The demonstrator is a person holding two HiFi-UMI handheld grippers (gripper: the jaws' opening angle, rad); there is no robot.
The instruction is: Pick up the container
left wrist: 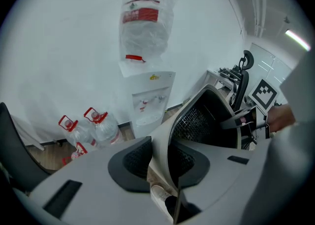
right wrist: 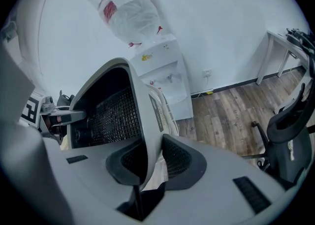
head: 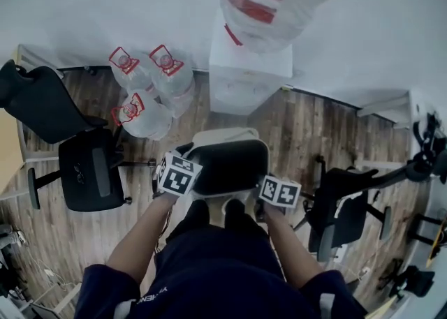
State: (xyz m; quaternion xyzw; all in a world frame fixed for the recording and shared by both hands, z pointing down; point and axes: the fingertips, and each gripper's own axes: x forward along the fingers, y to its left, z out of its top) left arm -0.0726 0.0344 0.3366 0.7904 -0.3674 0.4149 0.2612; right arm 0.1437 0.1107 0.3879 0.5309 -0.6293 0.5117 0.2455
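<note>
Jaws of the left gripper point(left wrist: 165, 164) are clamped on one side wall of the pale grey plastic container with black mesh lining point(head: 225, 133), and those of the right gripper point(right wrist: 150, 162) on the opposite wall (pads pressing inside and outside). It hangs clear of the wooden floor point(head: 307, 129), just in front of the white water dispenser point(head: 246, 77); three clear red-capped water jugs point(head: 150, 91) stand left of that dispenser.
</note>
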